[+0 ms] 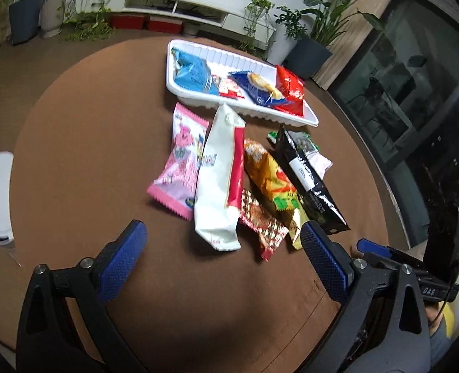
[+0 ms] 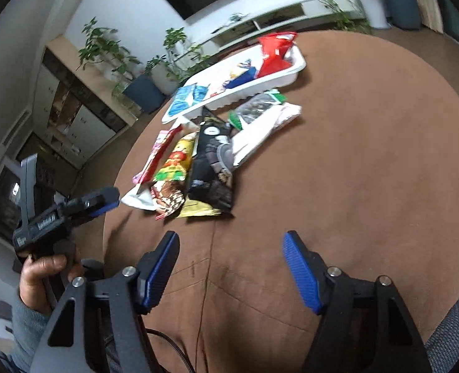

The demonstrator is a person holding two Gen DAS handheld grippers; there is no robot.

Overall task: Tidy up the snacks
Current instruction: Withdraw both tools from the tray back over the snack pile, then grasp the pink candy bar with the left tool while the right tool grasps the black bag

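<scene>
White tray (image 1: pixel 304 117) sat far on the table, four packets inside; loose snacks (image 1: pixel 217 180) lay just nearer. Our left gripper (image 1: pixel 223 242) and right gripper (image 2: pixel 231 248) gaped wide, empty. We judged one packet's edge the best pinch.

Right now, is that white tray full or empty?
Partly full: the white tray holds a light blue bag, a dark blue bag and a red bag.

Both wrist views toward snacks (image 1: pixel 229 183)
</scene>
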